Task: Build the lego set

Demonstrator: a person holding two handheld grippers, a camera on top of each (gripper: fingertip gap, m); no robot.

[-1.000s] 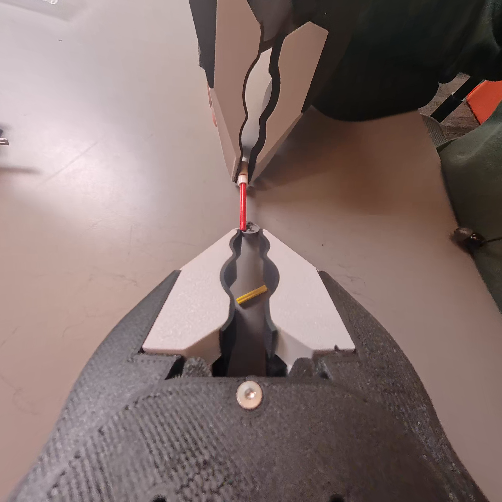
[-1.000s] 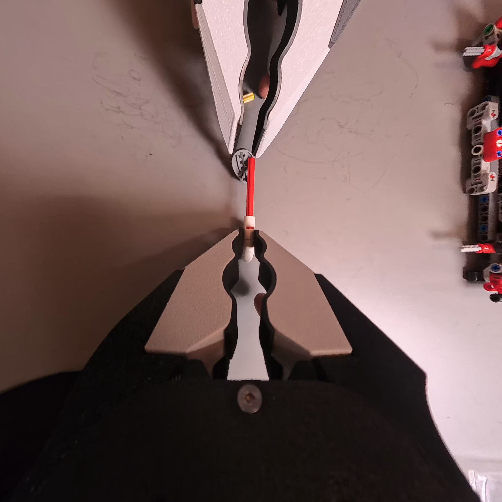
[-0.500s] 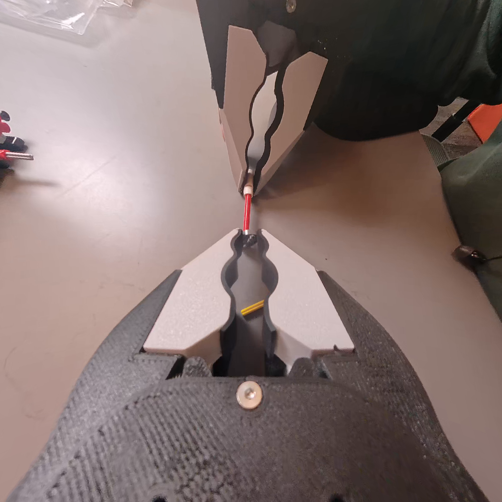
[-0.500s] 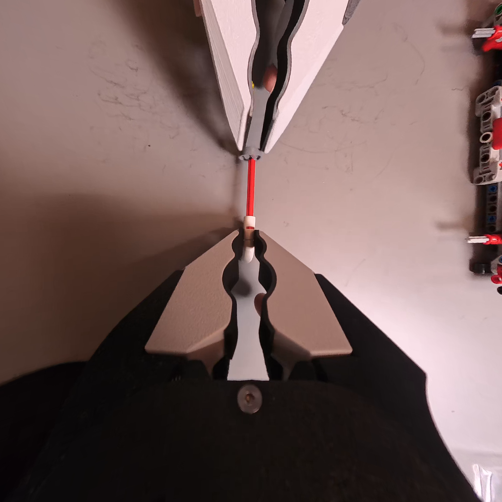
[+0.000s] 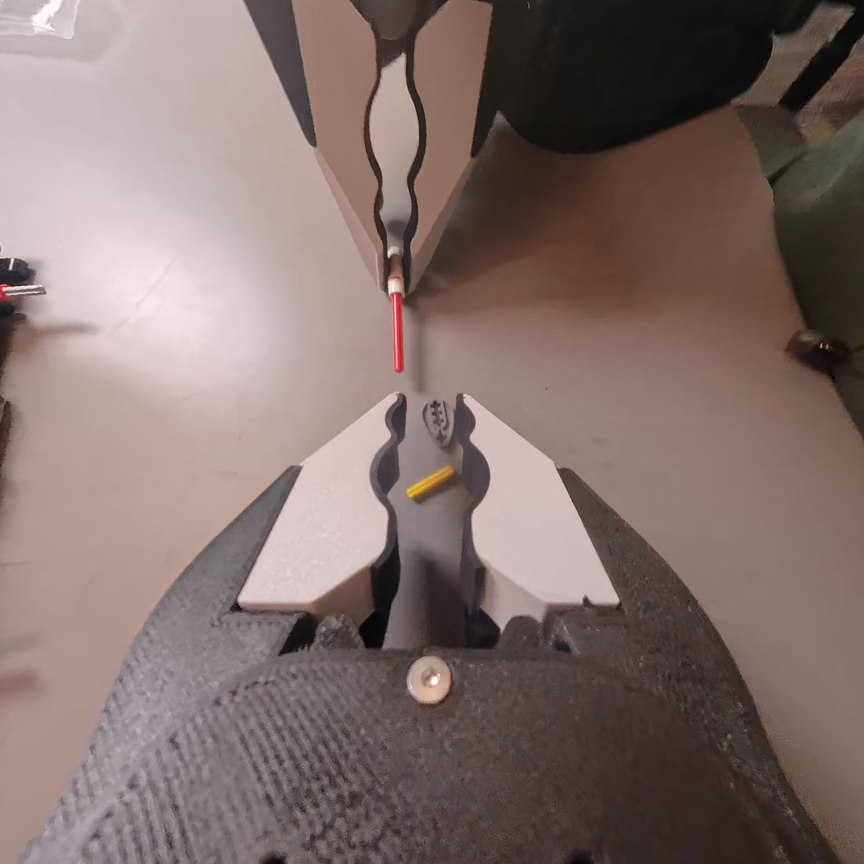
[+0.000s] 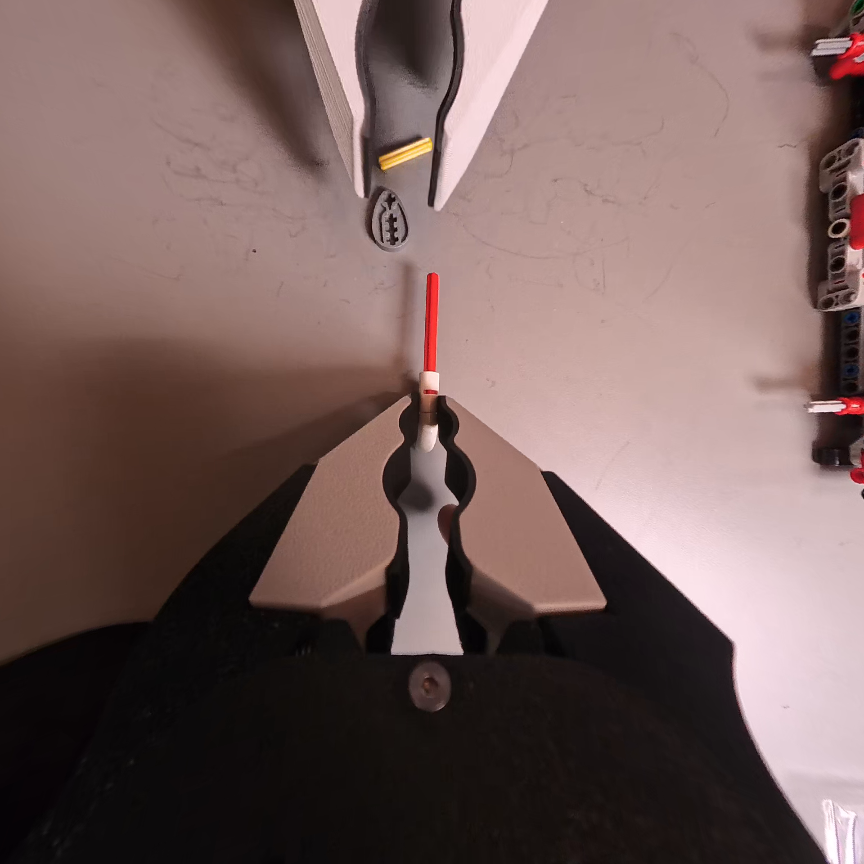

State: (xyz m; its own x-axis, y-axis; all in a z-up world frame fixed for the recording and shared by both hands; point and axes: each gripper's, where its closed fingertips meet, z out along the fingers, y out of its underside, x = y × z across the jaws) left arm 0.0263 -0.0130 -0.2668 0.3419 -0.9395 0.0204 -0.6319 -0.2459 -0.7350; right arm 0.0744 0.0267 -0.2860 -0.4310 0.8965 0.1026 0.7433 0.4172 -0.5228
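Note:
My right gripper (image 6: 428, 402) is shut on a white connector (image 6: 429, 388) with a thin red axle (image 6: 431, 322) sticking out forward, held just above the table. It also shows in the left wrist view (image 5: 395, 285), with the red axle (image 5: 397, 332) pointing at my left gripper (image 5: 429, 397). My left gripper is open and grips nothing. A small grey oval piece (image 5: 438, 423) lies flat on the table between its fingertips, close to the right one. It also shows in the right wrist view (image 6: 388, 226). A short yellow axle (image 5: 430, 484) lies on the table farther back between the left fingers.
A row of grey, red and black building pieces (image 6: 841, 234) lies at the right edge of the right wrist view; some show at the left edge of the left wrist view (image 5: 18, 285). A clear plastic bag (image 5: 37, 18) lies far left. A dark green cloth (image 5: 818, 210) lies at the right. The left gripper's tips are roughly 7 cm from the right gripper's.
My left gripper opened and let go of the grey oval piece, which now lies on the table off the red axle's tip. The two grippers drew apart. The right grasp is unchanged.

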